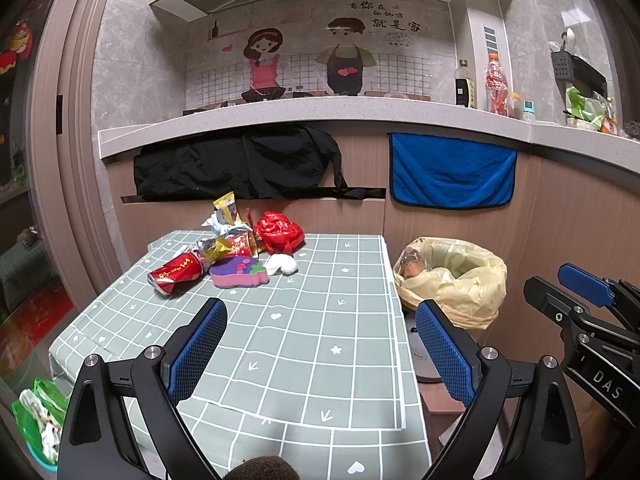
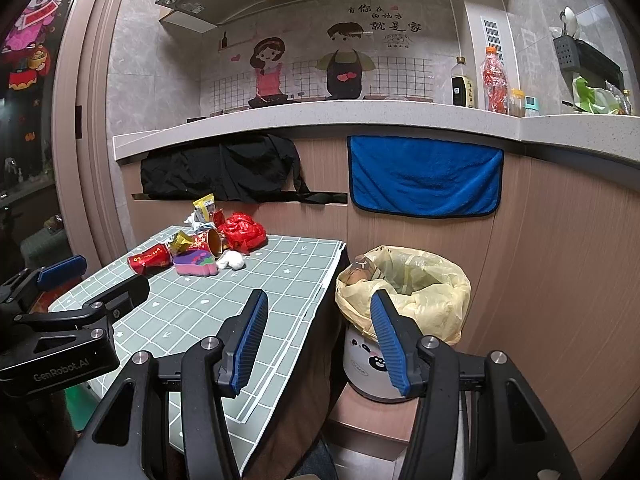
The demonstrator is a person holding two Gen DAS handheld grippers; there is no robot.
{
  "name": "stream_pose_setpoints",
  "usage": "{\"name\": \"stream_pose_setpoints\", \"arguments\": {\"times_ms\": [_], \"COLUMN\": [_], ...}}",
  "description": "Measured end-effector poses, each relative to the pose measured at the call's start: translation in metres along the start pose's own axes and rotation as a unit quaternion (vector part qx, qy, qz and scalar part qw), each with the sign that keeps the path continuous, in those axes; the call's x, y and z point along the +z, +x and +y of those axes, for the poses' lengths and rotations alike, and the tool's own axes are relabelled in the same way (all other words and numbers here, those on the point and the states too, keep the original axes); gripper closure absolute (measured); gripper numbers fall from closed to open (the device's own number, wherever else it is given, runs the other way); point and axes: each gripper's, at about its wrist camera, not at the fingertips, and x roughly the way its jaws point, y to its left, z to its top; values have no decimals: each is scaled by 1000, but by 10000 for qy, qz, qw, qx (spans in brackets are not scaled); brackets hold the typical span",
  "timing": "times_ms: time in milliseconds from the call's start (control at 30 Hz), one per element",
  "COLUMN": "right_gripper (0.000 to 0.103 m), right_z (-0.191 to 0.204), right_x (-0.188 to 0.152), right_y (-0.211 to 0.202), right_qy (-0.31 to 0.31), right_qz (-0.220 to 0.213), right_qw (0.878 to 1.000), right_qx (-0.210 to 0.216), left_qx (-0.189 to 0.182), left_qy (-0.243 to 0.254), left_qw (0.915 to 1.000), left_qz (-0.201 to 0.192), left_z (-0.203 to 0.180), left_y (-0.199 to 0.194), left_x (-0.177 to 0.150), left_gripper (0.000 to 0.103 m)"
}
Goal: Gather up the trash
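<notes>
Two claws, level, both spread, holding nothing: left gripper (image 1: 320,344) over table (image 1: 304,360); right gripper (image 2: 318,340) facing bin (image 2: 404,304), whose contents are indistinct.

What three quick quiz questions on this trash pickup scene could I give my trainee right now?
1. True or false: the left gripper is shut on a piece of trash.
2. Which item lies nearest the table's left edge? A) red can B) white crumpled tissue C) red plastic bag
3. Fill in: the trash bin beside the table is lined with a ______ bag.

Key:
1. False; both the left gripper and the right gripper are open and hold nothing.
2. A
3. Yellow
</notes>
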Motion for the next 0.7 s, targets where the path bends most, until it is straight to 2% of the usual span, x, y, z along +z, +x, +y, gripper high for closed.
{"name": "stream_pose_setpoints", "arguments": {"times_ms": [700], "right_gripper": [52], "right_z": [-6], "right_x": [-1], "right_y": [-4], "right_qy": [2], "right_qz": [9], "right_qw": [9999], "right_qx": [-111], "left_qx": [7], "left_qy": [-10], "left_qw": [10000], "left_qz": [-12], "left_z": [-3], "left_y": [-2], "left_x": [3], "left_gripper": [8]}}
